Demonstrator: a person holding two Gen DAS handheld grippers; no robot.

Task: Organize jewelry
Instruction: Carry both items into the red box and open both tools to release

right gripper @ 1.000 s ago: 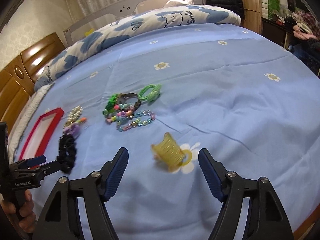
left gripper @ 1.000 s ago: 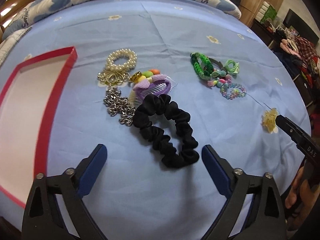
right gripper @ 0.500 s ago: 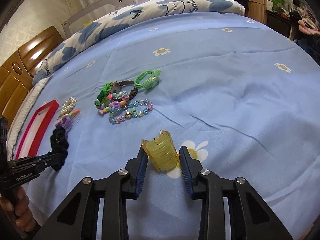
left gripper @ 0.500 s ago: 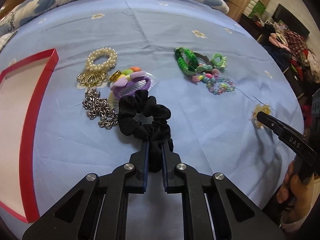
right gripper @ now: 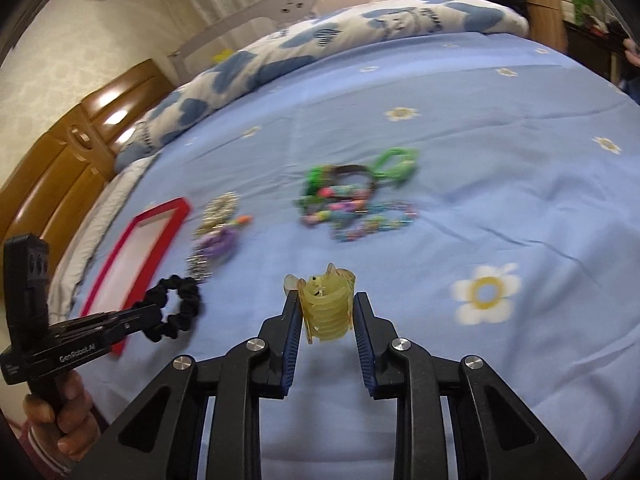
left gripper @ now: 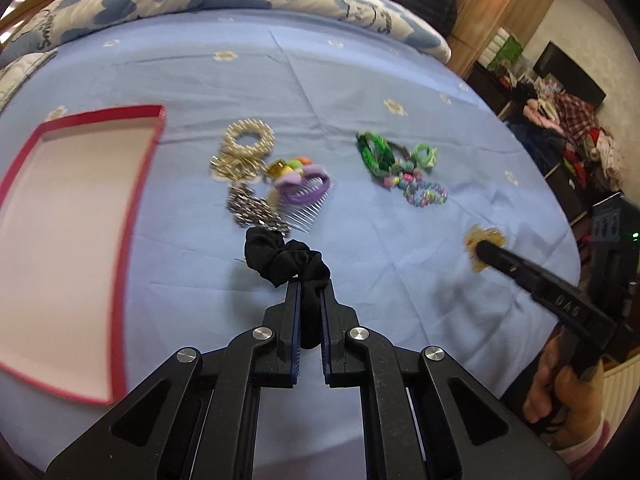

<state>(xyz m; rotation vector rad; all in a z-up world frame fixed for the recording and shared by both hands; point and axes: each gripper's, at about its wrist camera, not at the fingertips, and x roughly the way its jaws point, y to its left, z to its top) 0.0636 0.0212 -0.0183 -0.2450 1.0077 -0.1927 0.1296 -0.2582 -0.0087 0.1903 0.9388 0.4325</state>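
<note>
Left gripper [left gripper: 310, 286]: jaws clamped tight on a black scrunchie [left gripper: 286, 258], which hangs clear of the bed [left gripper: 360, 80]. Right gripper [right gripper: 326, 300]: jaws closing, pads against a yellow claw clip [right gripper: 326, 308] held between them. Red-rimmed tray [left gripper: 136, 200] lies left of the left jaws; remaining jewelry [left gripper: 260, 184] lies ahead of them.

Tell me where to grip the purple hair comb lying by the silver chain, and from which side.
Grip the purple hair comb across its thick curved spine, coming from above: it lies flat, and the thin clear teeth facing the camera would slip or bend.
</note>
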